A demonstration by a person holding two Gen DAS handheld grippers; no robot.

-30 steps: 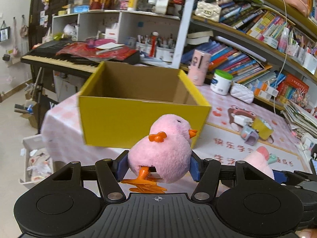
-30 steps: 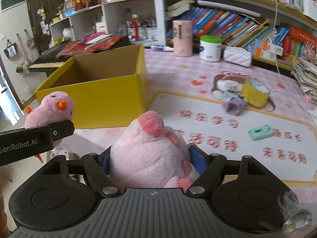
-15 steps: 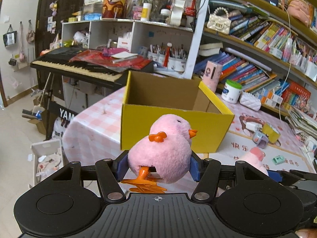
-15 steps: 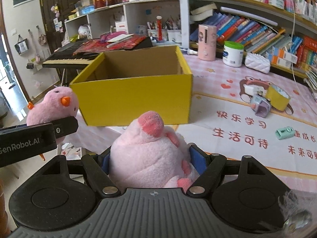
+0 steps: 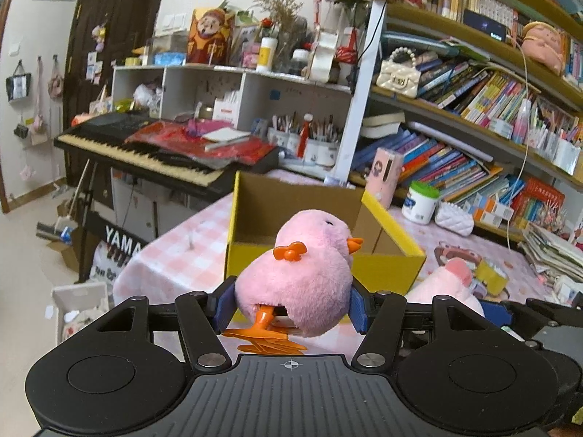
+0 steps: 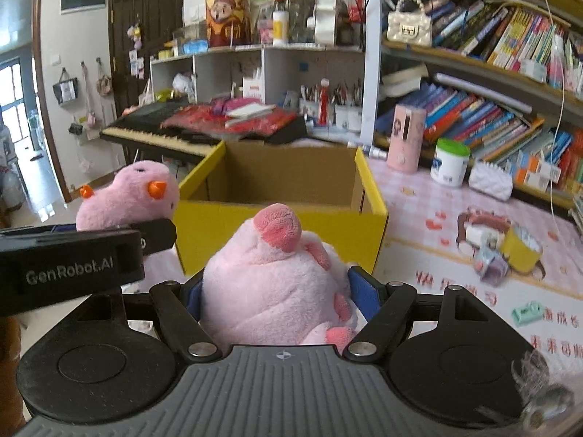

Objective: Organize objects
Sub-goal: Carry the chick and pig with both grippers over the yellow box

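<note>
Both toys are up off the surface now and have drawn back from the yellow box [image 5: 324, 262] over the last second. A moment ago the box filled the left claw's view from close in; now it sits lower and further off, with the keyboard [image 5: 145, 153] and the floor beside the surface showing past its left side. The right wrist view tells the same story: the box's open top is seen from a higher angle than before.

The left claw [image 5: 291, 300] is clamped on the pink chick toy [image 5: 302, 276], its blue pads pressed into the plush on either side, orange feet dangling below. The right claw [image 6: 280, 295] is clamped on the pink pig plush [image 6: 273, 284] the same way, snout up. Neither grip has changed. From the right wrist view the chick hangs just to the left of the box's near left corner, and the pig hangs in front of the box's near wall.

I'd read this as the lift before the drop: both toys are carried high enough to clear the rim, and the box looks empty as far as its inside shows. What remains is to bring each one over the opening and let go. Other small toys [image 6: 510, 255] lie loose toward the right edge of the surface.
</note>
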